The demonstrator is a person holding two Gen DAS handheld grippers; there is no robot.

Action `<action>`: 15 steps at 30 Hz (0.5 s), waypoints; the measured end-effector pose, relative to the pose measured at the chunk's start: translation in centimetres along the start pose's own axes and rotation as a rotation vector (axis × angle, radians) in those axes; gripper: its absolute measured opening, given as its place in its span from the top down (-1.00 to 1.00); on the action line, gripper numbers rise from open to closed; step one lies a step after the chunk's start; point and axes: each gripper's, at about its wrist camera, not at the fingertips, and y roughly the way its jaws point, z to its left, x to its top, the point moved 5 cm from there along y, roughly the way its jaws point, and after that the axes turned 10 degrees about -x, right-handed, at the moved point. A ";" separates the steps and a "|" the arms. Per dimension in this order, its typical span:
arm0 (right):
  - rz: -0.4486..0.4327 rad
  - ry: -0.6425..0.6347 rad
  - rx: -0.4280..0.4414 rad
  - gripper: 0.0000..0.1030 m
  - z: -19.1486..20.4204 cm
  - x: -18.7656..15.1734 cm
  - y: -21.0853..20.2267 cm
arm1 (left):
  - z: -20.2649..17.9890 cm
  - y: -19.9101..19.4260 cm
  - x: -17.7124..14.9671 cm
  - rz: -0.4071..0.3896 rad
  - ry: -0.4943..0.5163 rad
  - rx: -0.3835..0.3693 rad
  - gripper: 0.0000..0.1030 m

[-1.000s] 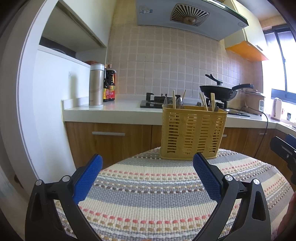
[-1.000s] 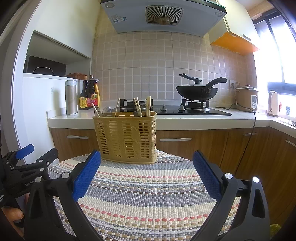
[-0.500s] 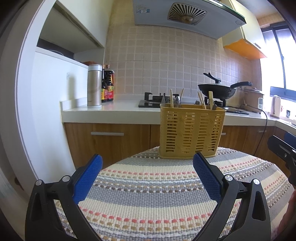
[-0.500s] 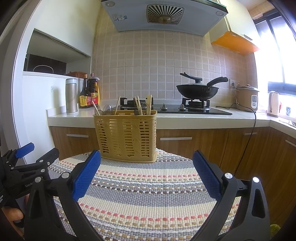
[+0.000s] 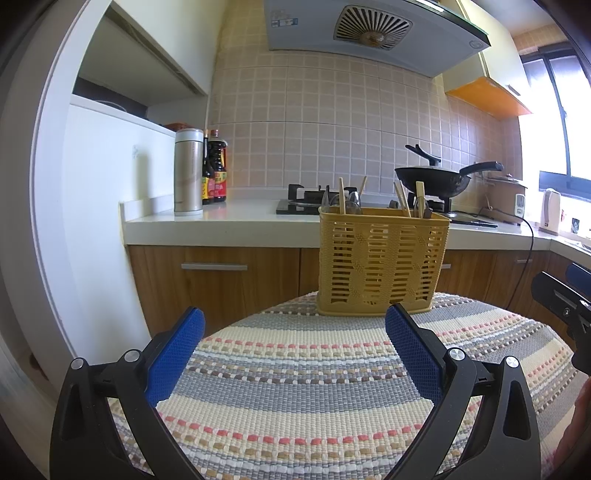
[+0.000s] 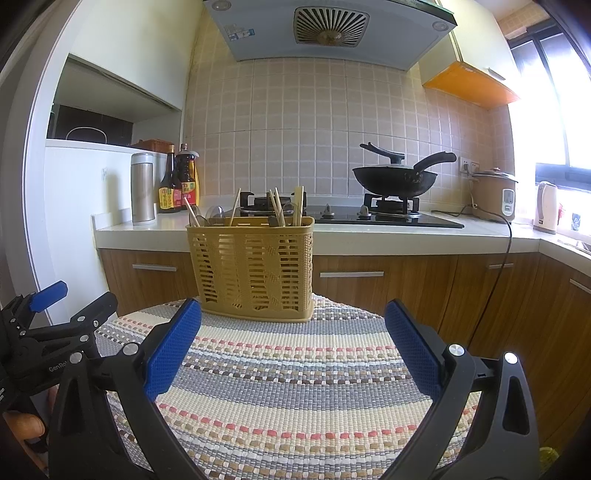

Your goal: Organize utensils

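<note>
Left gripper [image 5: 294, 325] jaws spread wide, nothing between, blue mesh-textured pads [image 5: 173, 356], black frame. Right gripper [image 6: 293, 317] same: spread wide, empty. Both hover over the mat [image 5: 303, 387], woven, striped grey/cream/pink/brown, on a round surface.

Basket [image 5: 382, 264] at 12–1 o'clock in the left view, far edge of the mat; yellow plastic, slotted walls, rectangular. In the right view the basket [image 6: 253, 267] sits at 11–12 o'clock. Chopsticks [image 6: 301, 205], wooden, and spoons [image 6: 214, 214], metal, stand upright in it, tips above the rim. Which compartment holds which: cannot tell.

View differences: the right view shows the left gripper [image 6: 55, 314] at 9 o'clock with partial lettering "GenRo", plus fingers [image 6: 24, 424] at 8 o'clock. The left view shows the right gripper [image 5: 565, 295] only as a sliver at 3 o'clock. Only the right view shows the wall socket [image 6: 469, 164]. Rice cooker [image 6: 493, 194] is clearer there too.

Behind, left to right: steel flask [image 5: 188, 171], cylindrical; two dark sauce bottles [image 5: 215, 171] with red/yellow labels, text unreadable; gas hob [image 6: 332, 212]; black wok [image 6: 393, 179] on the burner; white kettle [image 6: 546, 206]. Range hood [image 6: 325, 27] sticker unreadable. Wall tiled beige, cabinets wood-grain, counter [image 5: 221, 219] white.
</note>
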 end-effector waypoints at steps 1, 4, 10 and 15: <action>0.000 0.000 0.000 -0.85 0.0 0.0 0.0 | 0.0 0.0 0.0 0.000 0.000 0.001 -0.85; 0.002 -0.002 -0.001 -0.85 0.0 0.0 0.0 | 0.0 0.0 0.0 -0.001 0.000 -0.001 -0.85; 0.004 0.000 -0.002 -0.85 0.1 -0.1 0.2 | -0.1 0.0 -0.1 -0.001 0.006 0.001 -0.85; 0.006 -0.001 -0.004 -0.85 0.1 -0.1 0.3 | 0.0 0.0 -0.2 0.004 0.004 0.004 -0.85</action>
